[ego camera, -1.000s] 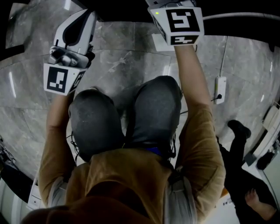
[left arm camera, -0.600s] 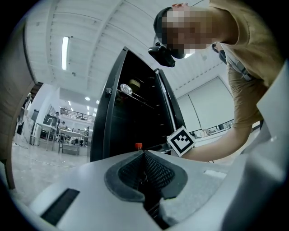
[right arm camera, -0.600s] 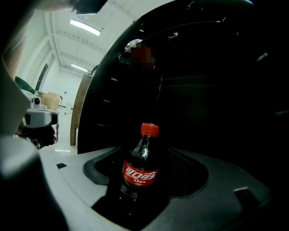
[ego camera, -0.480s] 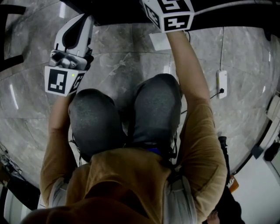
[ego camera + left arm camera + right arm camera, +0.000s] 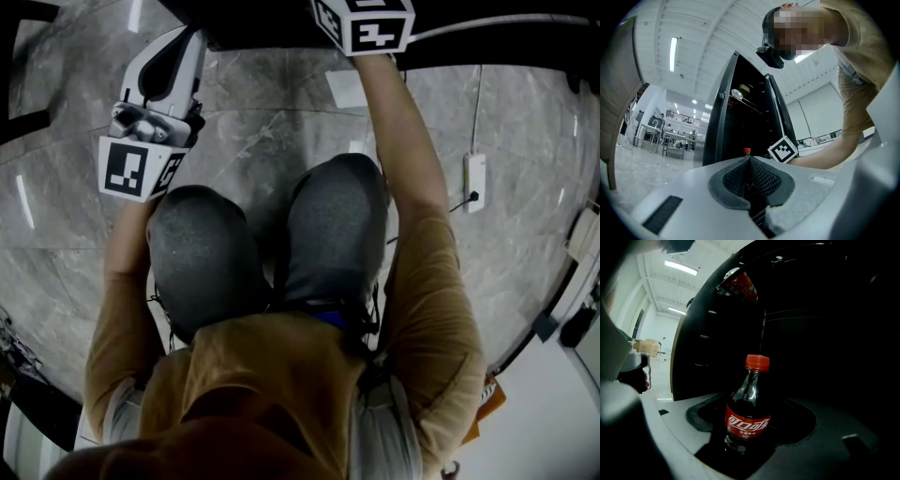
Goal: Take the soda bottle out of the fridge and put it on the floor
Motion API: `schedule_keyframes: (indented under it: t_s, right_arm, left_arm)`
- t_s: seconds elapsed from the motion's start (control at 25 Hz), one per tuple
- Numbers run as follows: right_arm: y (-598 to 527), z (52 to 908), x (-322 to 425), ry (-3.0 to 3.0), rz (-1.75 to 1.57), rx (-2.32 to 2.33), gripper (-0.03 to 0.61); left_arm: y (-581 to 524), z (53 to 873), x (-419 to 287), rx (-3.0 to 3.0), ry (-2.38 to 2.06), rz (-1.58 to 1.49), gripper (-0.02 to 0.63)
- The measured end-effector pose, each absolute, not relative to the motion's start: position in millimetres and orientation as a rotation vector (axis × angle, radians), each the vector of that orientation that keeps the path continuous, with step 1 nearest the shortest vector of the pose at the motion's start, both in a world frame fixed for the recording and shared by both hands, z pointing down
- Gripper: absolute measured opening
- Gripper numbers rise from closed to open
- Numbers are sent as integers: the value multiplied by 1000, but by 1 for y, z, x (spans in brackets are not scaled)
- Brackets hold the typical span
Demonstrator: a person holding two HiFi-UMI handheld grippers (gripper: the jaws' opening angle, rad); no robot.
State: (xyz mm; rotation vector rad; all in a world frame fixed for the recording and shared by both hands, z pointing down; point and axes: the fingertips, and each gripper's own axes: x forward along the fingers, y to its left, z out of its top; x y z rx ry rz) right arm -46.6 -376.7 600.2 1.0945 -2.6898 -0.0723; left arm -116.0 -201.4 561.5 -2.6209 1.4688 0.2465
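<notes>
Red-capped soda bottle (image 5: 747,413): far in fridge (image 5: 811,333), between right gripper (image 5: 751,404) jaws
Right gripper: just opened wide (no squeeze yet), grab next
Left gripper (image 5: 749,161): closed up, empty

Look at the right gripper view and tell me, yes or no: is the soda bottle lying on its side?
No, the soda bottle stands upright, with its red cap at the top.

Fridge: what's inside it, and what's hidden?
A red-capped soda bottle stands upright low down; a red can lies on its side higher up. The rest of the fridge interior is too dark to make out.
</notes>
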Motion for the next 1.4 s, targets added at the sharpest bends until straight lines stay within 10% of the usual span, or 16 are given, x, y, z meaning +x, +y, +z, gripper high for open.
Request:
schedule_keyframes:
  t_s: [1.4]
  right_arm:
    - [-323,578,-35,-2786,-140,1027,302]
  left_arm:
    - [-192,558,-114,-2645,1470,283,2]
